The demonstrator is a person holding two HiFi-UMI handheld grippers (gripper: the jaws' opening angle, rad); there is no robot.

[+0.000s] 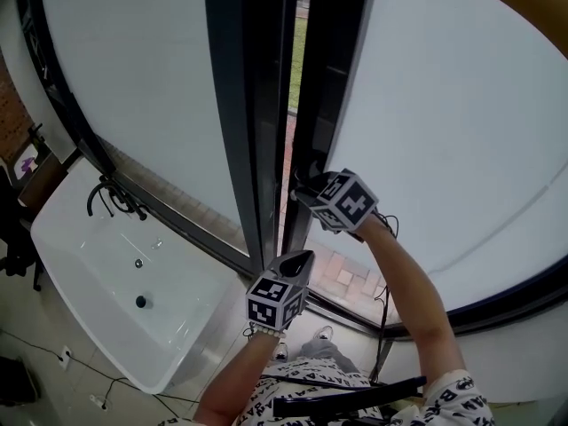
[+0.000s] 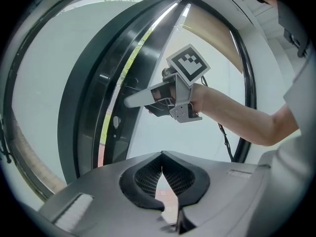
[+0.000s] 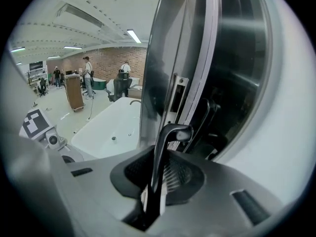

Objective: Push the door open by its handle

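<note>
The dark door handle (image 3: 167, 141) is sitting clamped in the jaws of the right gripper (image 1: 306, 198) at the edge of the glass door (image 1: 444, 131), and pushing it steadily forward without twisting seems wisest, while the left gripper (image 2: 162, 158), closed and empty, is hovering just below.

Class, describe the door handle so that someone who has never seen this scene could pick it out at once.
Start at the tall dark door frame to the right of the white bathtub. Beside the narrow gap in that frame sits the handle. It is a slim dark lever with a bent top, and the only part clamped in the right gripper.
</note>
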